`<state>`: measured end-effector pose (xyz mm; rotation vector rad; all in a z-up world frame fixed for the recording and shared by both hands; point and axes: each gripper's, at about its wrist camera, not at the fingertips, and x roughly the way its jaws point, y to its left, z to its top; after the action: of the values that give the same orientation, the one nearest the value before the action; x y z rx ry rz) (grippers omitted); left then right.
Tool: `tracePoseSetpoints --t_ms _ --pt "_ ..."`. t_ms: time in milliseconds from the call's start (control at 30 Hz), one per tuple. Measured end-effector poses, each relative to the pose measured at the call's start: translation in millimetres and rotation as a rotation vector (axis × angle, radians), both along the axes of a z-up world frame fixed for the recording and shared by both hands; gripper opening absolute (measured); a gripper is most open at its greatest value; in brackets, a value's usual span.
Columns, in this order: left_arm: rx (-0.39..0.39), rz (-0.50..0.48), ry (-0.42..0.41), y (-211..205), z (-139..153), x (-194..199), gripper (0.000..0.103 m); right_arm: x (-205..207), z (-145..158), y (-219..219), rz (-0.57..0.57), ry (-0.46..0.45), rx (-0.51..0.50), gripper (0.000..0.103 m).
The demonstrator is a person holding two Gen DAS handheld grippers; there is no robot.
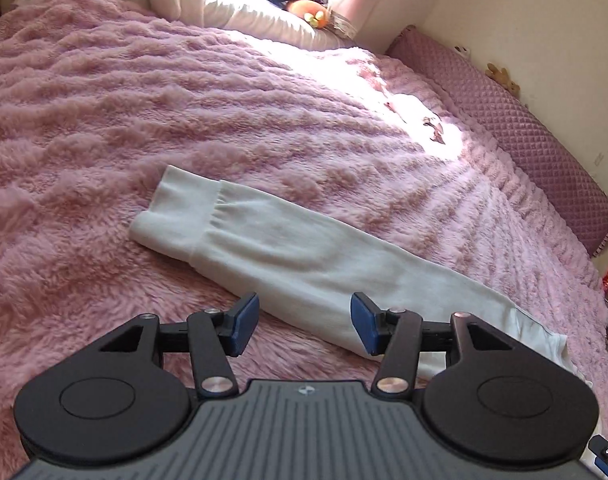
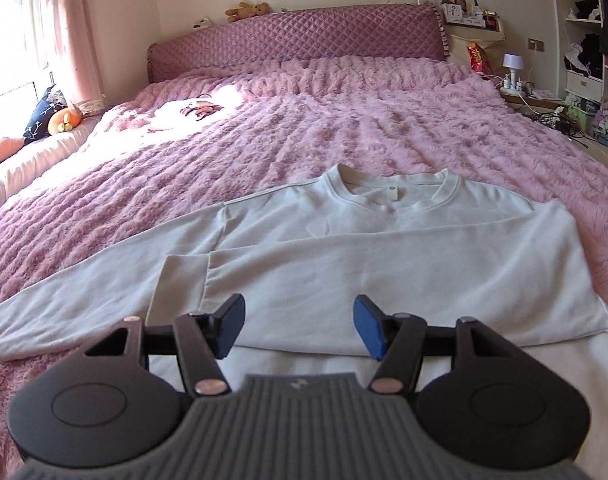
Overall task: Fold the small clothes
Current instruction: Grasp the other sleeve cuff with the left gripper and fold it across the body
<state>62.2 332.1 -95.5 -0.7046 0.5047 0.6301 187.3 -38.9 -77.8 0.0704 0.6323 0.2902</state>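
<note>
Both grippers spread wide and empty: left gripper (image 1: 304,322) above the sleeve (image 1: 263,248), right gripper (image 2: 299,330) over the white sweatshirt (image 2: 384,264), lying centre frame on the pink blanket (image 2: 344,120). Its hem vanishes under the gripper body; the bright patch upper left is washed out.

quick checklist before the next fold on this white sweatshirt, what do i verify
1. Left gripper open, nothing between the pads: ok.
2. Right gripper open and empty: ok.
3. One sleeve already folded across the sweatshirt chest: ok.
4. Other sleeve still stretched out on the pink blanket: not ok, fold it next.
5. Its cuff flat and free to grasp: ok.
6. Hem lying straight: cannot tell, hidden behind the gripper.
</note>
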Motion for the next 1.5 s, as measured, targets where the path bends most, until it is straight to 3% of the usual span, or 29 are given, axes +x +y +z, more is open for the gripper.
tracePoseSetpoints --t_ms 233,467,500,533,567,600,767,1100,1300,1500 --pt "-0.086 0.147 -0.027 55.4 -31.5 -16.3 0.062 -13.4 -3.5 72.3 0.124 0.019 0.003 0.057" --pt "-0.21 0.163 -0.207 84.8 -54.9 -14.5 0.06 -15.1 -12.7 87.5 0.144 0.042 -0.041 0.057" --pt "-0.223 0.167 -0.219 87.3 -55.6 -14.9 0.047 -14.6 -13.6 86.1 0.141 0.046 -0.043 0.057" --pt "-0.23 0.17 -0.23 88.6 -55.9 -15.2 0.024 -14.9 -14.3 85.3 0.136 0.048 -0.046 0.057" --pt "-0.239 0.167 -0.248 90.3 -56.3 -16.5 0.012 -13.8 -15.3 84.5 0.134 0.051 -0.049 0.057" --pt "-0.241 0.168 -0.258 90.4 -55.6 -18.0 0.008 -13.6 -15.8 83.8 0.132 0.053 -0.05 0.057" --pt "-0.164 0.136 -0.325 75.9 -31.7 -20.4 0.008 -16.0 -14.5 77.0 0.134 0.05 -0.051 0.058" --pt "-0.162 -0.075 -0.559 18.7 60.4 30.6 0.008 -33.7 -0.9 20.5 0.091 0.035 -0.008 0.058" --pt "-0.132 -0.313 -0.619 -76.7 108.1 94.8 0.008 -45.8 3.6 -46.6 0.02 0.032 0.022 0.058" --pt "-0.171 -0.542 -0.602 -185.9 110.1 151.4 0.008 -52.2 10.7 -120.9 -0.088 0.014 0.058 0.058"
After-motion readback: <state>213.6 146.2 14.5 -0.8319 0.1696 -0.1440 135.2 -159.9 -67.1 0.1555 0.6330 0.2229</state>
